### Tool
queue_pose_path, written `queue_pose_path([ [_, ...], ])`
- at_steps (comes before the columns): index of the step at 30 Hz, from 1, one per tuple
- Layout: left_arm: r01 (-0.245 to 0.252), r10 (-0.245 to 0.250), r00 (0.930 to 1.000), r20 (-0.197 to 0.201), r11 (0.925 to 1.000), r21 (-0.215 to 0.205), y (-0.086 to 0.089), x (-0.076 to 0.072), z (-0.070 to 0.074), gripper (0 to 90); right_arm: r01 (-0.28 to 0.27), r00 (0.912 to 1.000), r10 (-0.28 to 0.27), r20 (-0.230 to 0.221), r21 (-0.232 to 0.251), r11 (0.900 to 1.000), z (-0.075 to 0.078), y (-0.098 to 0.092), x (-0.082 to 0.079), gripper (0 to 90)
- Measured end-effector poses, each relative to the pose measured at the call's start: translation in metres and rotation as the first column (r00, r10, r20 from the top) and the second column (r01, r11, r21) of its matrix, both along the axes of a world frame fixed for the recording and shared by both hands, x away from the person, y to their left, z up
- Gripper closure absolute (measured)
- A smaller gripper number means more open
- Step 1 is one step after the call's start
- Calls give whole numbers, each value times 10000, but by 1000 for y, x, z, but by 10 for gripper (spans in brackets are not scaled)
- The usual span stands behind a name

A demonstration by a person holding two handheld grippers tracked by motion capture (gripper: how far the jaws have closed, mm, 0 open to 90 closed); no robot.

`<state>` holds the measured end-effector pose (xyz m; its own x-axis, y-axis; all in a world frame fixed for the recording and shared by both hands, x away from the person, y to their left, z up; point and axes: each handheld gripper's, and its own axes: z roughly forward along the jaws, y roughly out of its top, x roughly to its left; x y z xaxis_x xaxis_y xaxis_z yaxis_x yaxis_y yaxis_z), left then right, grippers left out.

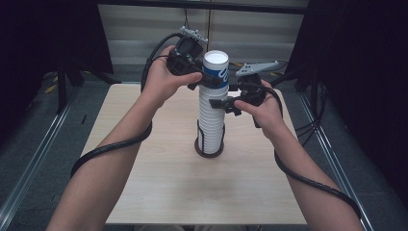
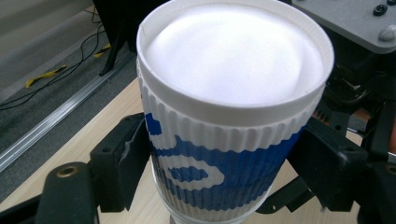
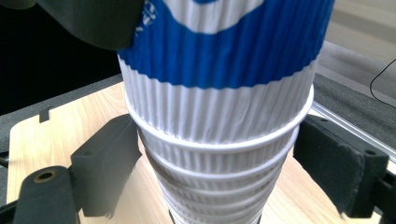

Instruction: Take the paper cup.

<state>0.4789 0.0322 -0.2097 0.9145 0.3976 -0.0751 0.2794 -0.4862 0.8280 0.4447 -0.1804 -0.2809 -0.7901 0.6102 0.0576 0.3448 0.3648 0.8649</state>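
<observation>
At the middle of the pale wooden table stood one tall stack of ribbed white paper cups, upright, its foot seated in a dark round holder that rested on the tabletop. Topmost item: one cup with a blue band and white lettering, its rolled rim uppermost and its inside plain white; it sat nested in the cup below, as my right gripper view showed, with the rims of the lower cups stepped beneath it. My left gripper, held in my left hand, reached in from the left at the level of the blue band; its two black jaws had closed onto the top cup, one pad pressed to each side of the ribbed wall just under the rim, so the cup was clamped between them. My right gripper, held in my right hand, came in from the right, lower down on the stack; its jaws stood on either side of the white cups just beneath the top one. There the left pad lay against the rims, the right pad looked a little apart from them, and I could not tell whether that grip was pressing. A black cable trailed from each gripper along my forearms. Both grippers were near each other, on opposite sides of the stack.
</observation>
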Motion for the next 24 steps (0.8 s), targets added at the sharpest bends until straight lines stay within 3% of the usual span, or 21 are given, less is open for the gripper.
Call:
queue_pose_path([
  [2, 61, -60, 9999, 86, 9999, -84, 1, 0, -1, 231, -16, 10000, 16, 14, -16, 10000, 0, 0, 0, 140],
  [7, 9, -16, 9999, -116, 9986, -534, 1, 2, -9, 214, -41, 10000, 41, 26, 14, 10000, -1, -1, 0, 140],
  [14, 27, -26, 10000, 45, 9995, -302, -11, 4, -23, 166, -40, 10000, 40, 74, -18, 10000, -1, -1, -1, 140],
  [16, -43, 39, 10000, -91, 9993, -378, -13, 4, -24, 169, -66, 9999, 66, 77, 0, 10000, -1, -2, -1, 140],
  [24, -83, 84, 10000, 30, 9997, -221, -14, 2, -20, 185, -131, 9998, 130, 133, 73, 9999, -3, -4, -1, 138],
])
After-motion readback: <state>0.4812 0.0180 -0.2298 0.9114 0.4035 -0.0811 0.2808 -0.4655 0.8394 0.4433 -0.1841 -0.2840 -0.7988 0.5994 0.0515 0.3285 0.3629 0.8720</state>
